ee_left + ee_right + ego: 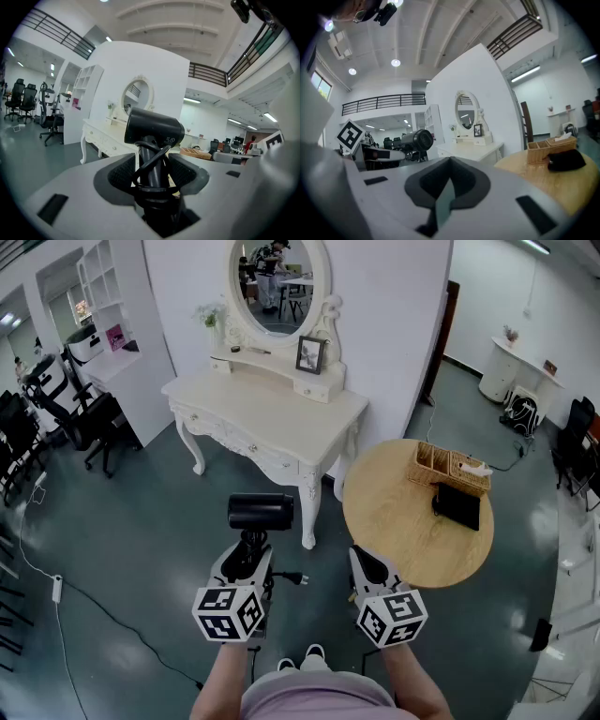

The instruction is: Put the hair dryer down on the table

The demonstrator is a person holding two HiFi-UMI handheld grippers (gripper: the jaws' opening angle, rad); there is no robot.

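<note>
Two grippers are held out over the floor point(141, 549), short of the furniture. The left gripper point(249, 555) point(152, 174) has its fingers clenched on the handle of the one dryer point(261, 512) point(153, 130), which stands upright in the air with its black barrel lying level across the top; one cord point(151, 158) is looped round the handle, and its plug point(298, 578) sticks out beside the gripper. The right gripper point(368, 564) point(448, 187) is empty, its fingers drawn together with only a sliver between them; from its view the dryer point(415, 139) shows off to the left. Two counters stand ahead: a white counter point(281, 418) bearing one oval mirror point(278, 282) and one frame point(310, 354), and a round counter point(394, 521) of wood bearing one basket point(450, 468) and one black pouch point(457, 505) just beside it. The dryer touches neither counter. A third, small and white point(506, 367), stands well apart by the far wall.
</note>
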